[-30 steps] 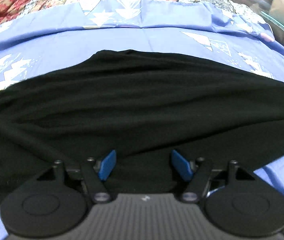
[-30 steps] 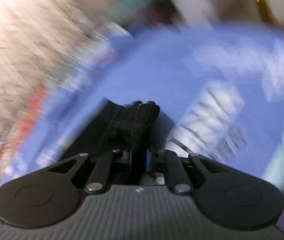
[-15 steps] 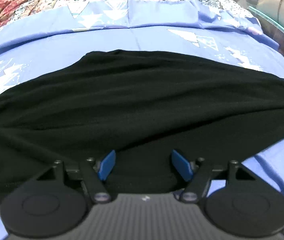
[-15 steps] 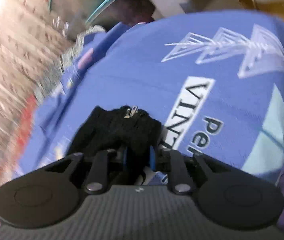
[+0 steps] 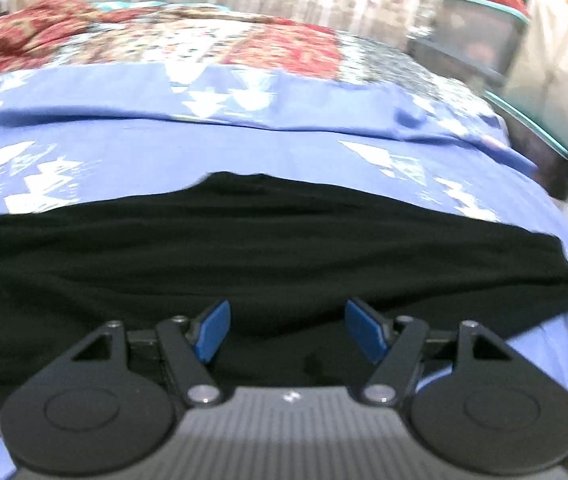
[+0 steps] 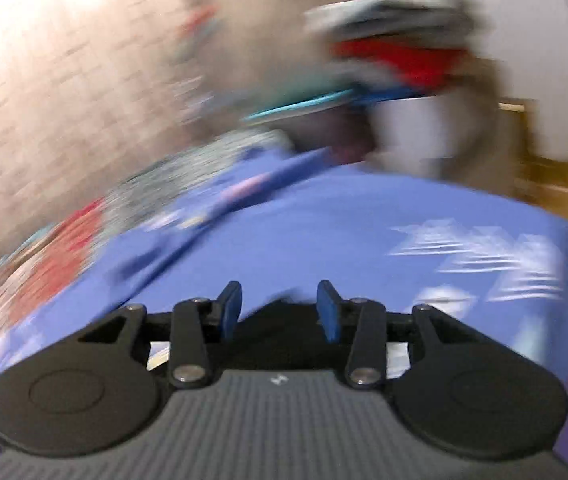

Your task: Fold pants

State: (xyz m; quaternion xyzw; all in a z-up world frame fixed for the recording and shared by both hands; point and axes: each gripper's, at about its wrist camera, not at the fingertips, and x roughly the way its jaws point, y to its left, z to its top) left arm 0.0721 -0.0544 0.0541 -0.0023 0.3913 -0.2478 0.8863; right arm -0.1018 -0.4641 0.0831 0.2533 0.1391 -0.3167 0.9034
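The black pants (image 5: 268, 248) lie flat across the blue bedsheet (image 5: 156, 152), stretching from the left edge to the right side of the left wrist view. My left gripper (image 5: 285, 326) is open, its blue pads just above the near edge of the pants, holding nothing. My right gripper (image 6: 280, 308) is open and empty. A small dark part of the pants (image 6: 284, 320) shows low between its jaws. The right wrist view is blurred by motion.
A red and white patterned quilt (image 5: 188, 48) covers the far part of the bed. A storage bin with a teal rim (image 5: 479, 36) stands at the back right. The bed's right edge drops to a wooden floor (image 6: 555, 184).
My right gripper has opened and let go of the pants end it held, and it has pulled back. My left gripper stays open and has tilted up, showing more of the room.
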